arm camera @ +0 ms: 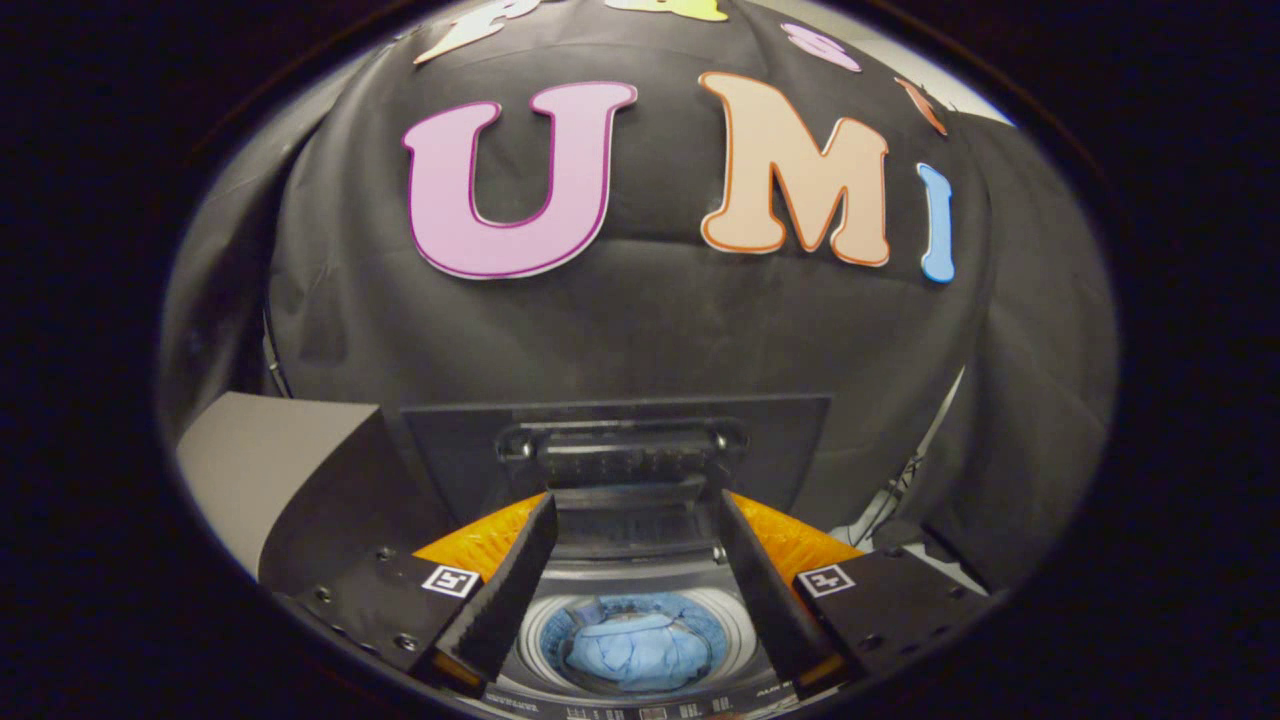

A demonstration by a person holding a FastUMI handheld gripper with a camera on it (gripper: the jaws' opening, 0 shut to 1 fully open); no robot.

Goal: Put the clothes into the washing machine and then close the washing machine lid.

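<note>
Clothes in the drum, lid up.
The gripper [635, 540] hangs above the washer [640, 600], fingers spread wide and holding nothing; between them, blue clothes [640, 650] lie in the drum [545, 625], and the lid [620, 450] stands upright just beyond.

Soft blue cloth [640, 650] (creased) inside glossy plastic washer [640, 580].

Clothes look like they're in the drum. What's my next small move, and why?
Probably ease the gripper forward toward the raised lid to hook its handle. The blue clothes already lie in the washing machine drum, the open fingers hold nothing, and the lid stands upright just beyond them, not yet closed.
</note>
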